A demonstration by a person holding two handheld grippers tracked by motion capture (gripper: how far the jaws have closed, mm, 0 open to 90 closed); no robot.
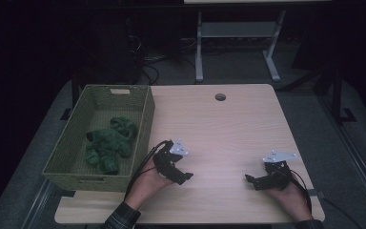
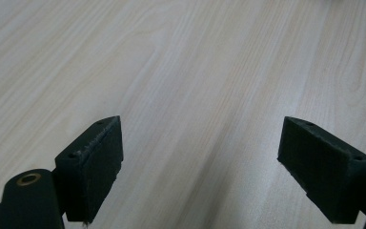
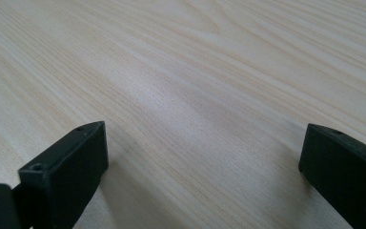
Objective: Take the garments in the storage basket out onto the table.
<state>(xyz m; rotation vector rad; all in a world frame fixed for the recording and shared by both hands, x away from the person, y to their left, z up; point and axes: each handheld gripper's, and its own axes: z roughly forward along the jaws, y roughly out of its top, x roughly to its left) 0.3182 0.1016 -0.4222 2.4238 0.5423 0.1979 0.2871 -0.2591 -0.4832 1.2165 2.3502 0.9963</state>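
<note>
A light wooden desk (image 1: 228,124) seen from above. At its left edge sits a green woven basket (image 1: 143,119), and inside it lies a bundle of dark green cloth (image 1: 109,143), crumpled toward the middle and near end of the basket.

Two hands reach in from the bottom edge, each holding a black gripper. The left gripper (image 1: 183,177) rests low over the desk just beside the basket's near right corner; the right gripper (image 1: 251,181) sits well apart, near the desk's right front. Both have their jaws spread wide with nothing between them — the close gripper views show bare wood grain.

Judging by this, the cloth is already in the basket and both hands are at rest — either finished or about to begin. If the cloth is wanted, the left gripper must lift over the basket wall and come down on the bundle.
</note>
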